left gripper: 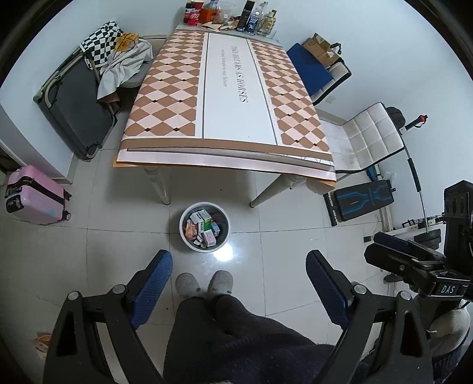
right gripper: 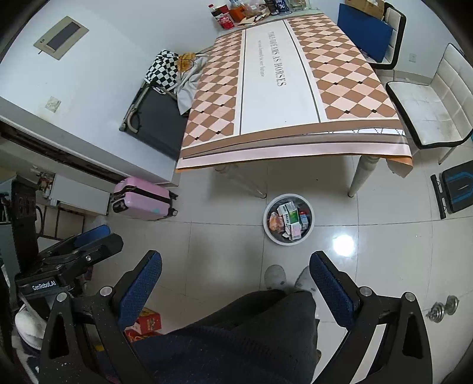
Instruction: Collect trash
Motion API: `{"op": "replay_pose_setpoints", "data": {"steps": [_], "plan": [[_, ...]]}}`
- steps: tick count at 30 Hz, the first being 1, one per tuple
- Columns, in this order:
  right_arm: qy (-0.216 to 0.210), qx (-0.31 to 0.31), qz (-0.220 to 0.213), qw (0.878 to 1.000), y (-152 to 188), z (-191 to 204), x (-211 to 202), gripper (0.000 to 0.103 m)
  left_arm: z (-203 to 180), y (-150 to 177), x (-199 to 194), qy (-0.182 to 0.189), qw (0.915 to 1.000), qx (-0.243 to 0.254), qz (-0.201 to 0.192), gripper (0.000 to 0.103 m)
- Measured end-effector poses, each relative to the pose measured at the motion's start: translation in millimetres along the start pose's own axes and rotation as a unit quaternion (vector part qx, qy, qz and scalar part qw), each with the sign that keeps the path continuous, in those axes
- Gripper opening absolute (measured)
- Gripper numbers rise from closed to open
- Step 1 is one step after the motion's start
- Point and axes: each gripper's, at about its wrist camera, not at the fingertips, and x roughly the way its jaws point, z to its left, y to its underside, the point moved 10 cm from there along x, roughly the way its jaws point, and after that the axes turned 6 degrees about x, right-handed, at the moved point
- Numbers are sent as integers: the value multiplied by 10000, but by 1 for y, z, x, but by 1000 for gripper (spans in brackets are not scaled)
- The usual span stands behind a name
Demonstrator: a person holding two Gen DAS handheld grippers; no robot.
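A round white trash bin (left gripper: 189,218) (right gripper: 273,236) stands on the floor in front of the table, filled with several small cartons and wrappers (left gripper: 204,226) (right gripper: 291,220). My left gripper (left gripper: 239,265) hangs high above the floor, open, with nothing between its blue pads (left gripper: 153,283). My right gripper (right gripper: 235,265) is also open and empty, its blue pads (right gripper: 328,283) wide apart. Each gripper shows at the side of the other's view: the right gripper (left gripper: 414,260) and the left gripper (right gripper: 74,248). Below both are a person's dark trousers (left gripper: 224,333) and grey slippers (left gripper: 204,283).
A table (left gripper: 224,97) (right gripper: 283,88) with a diamond-patterned cloth has bottles and cans (left gripper: 224,14) at its far end. A pink suitcase (left gripper: 35,198) (right gripper: 145,199) and a folded dark table (left gripper: 77,109) are left; white chairs (left gripper: 372,138) (right gripper: 428,112) right. A red box (right gripper: 147,323) lies on the floor.
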Motion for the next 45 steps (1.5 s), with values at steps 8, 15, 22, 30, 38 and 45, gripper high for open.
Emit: {"op": "replay_pose_setpoints", "data": {"steps": [8,15,22,30,38,45], "plan": [[-58,-3,49,10000,-1,-1,-3,103,-8,-2,-4,88,9999,56,-66,101],[-109,-2,121,9999,-4,2,-1,103,-8,-4,-4,139,9999,3,-72,103],[-156,-64,214,9996,-7,7,3,103,-10,-7,-3,162,9999,-10,-54,103],[-154,-59,275,9995,-7,7,6,103,-13,-9,0,198,9998,-25,-48,103],[-152,-55,291,9994,-7,9,7,103,-14,-9,0,203,9998,-36,-39,103],[-162,-69,303,9994,-6,9,7,103,-14,-7,1,232,9997,-28,-16,103]]}}
